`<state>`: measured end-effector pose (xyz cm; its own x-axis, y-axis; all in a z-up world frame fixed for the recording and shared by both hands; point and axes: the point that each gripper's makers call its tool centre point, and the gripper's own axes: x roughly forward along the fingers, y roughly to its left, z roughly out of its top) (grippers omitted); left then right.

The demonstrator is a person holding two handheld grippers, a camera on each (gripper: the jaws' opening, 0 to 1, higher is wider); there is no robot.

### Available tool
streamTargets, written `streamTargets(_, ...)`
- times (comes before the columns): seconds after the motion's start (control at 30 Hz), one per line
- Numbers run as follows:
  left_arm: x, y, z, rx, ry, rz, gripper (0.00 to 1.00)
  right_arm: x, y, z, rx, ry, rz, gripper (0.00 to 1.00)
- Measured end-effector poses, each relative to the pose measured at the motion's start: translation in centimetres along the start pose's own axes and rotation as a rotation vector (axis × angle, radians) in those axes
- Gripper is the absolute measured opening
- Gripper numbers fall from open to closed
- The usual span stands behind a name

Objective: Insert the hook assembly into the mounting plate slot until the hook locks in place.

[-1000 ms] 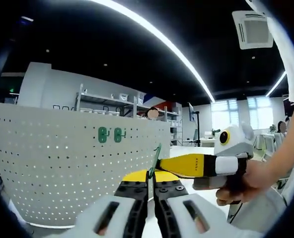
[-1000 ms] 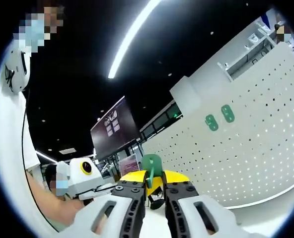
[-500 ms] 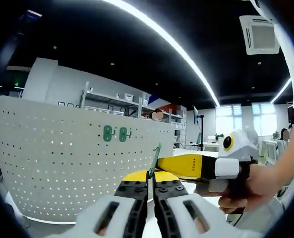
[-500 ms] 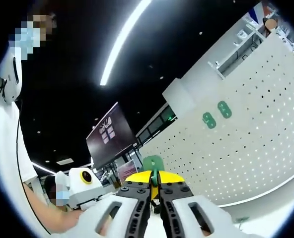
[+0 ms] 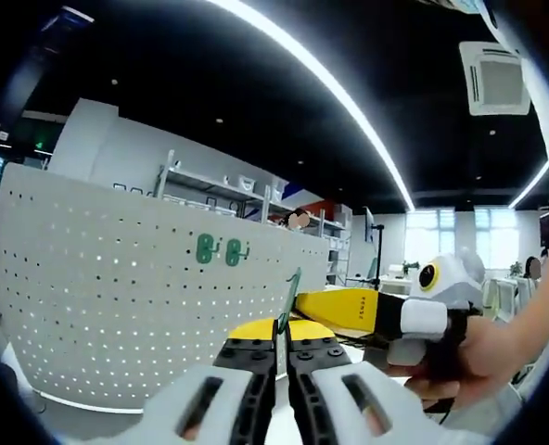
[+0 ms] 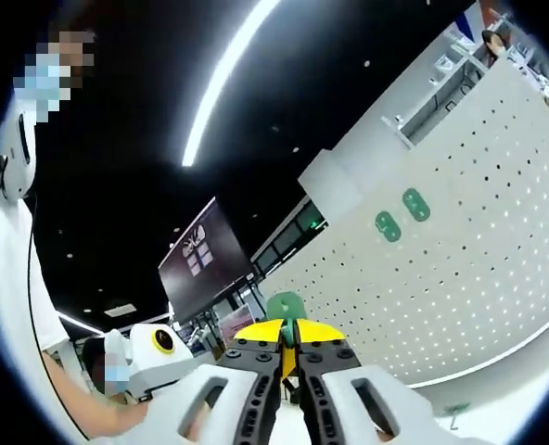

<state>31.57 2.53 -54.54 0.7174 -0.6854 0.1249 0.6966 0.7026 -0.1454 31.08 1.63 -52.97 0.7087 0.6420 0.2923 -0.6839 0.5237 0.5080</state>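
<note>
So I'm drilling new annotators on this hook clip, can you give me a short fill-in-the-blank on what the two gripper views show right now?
1. Both grippers are shut on one thin ____ part.
2. Two green pieces are already mounted side by side on the white ____.
3. In the left gripper view, the right gripper comes in from the ____ side, held by a hand.
4. The tips of the left gripper are coloured ____.

Missing words: green; pegboard; right; yellow
</note>
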Motion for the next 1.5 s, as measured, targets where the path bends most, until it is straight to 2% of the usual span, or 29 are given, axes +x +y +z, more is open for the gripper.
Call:
streamTargets(0.1, 0.0, 0.0, -0.1, -0.002, 0.004, 0.002, 0.01, 0.0, 0.0, -0.1, -0.022, 0.004, -0.004, 0.01)
streamTargets(0.4, 0.0, -0.1, -0.1, -0.003, 0.004, 0.0, 0.01, -0.1, 0.0, -0.1, -0.015, 0.004, -0.006, 0.01)
streamTargets(0.67, -0.1, -0.3, -0.1, 0.035, -0.004, -0.004, 0.02, -0.2, 0.1, -0.1, -0.011, 0.009, -0.005, 0.0)
streamTargets(0.83, -0.1, -0.2, -0.1, 0.032, 0.004, -0.013, 0.05, -0.2, 0.2, -0.1, -0.016, 0.017, -0.003, 0.0)
streamTargets(0.87, -0.1, 0.0, -0.2, 0.029, 0.014, -0.009, 0.09, -0.2, 0.2, -0.2, -0.009, 0.019, 0.0, 0.0)
streamTargets(0.93, -0.1, 0.6, -0.5, 0.047, 0.036, 0.012, 0.25, -0.2, 0.2, -0.2, -0.011, 0.021, -0.002, 0.0)
streamTargets(1.0, -0.1, 1.5, -1.4, 0.017, 0.075, 0.034, 0.39, -0.2, 0.2, -0.3, -0.016, 0.025, 0.003, 0.0)
streamTargets(1.13, -0.3, 2.2, -1.8, 0.012, 0.084, 0.058, 0.61, -0.2, 0.1, -0.3, -0.008, 0.023, -0.001, 0.0)
streamTargets(1.2, -0.3, 2.5, -2.2, 0.015, 0.092, 0.069, 0.78, -0.3, 0.0, -0.3, -0.009, 0.025, -0.006, 0.0)
streamTargets(1.23, -0.3, 2.8, -2.4, 0.011, 0.098, 0.086, 0.83, -0.3, 0.0, -0.4, -0.005, 0.027, -0.006, 0.0)
streamTargets(1.3, -0.4, 3.1, -2.5, 0.005, 0.099, 0.097, 0.88, -0.3, -0.1, -0.5, -0.002, 0.03, -0.008, 0.0)
streamTargets(1.5, -0.4, 3.2, -2.6, 0.009, 0.103, 0.101, 0.89, -0.2, 0.0, -0.7, 0.001, 0.04, -0.01, 0.0)
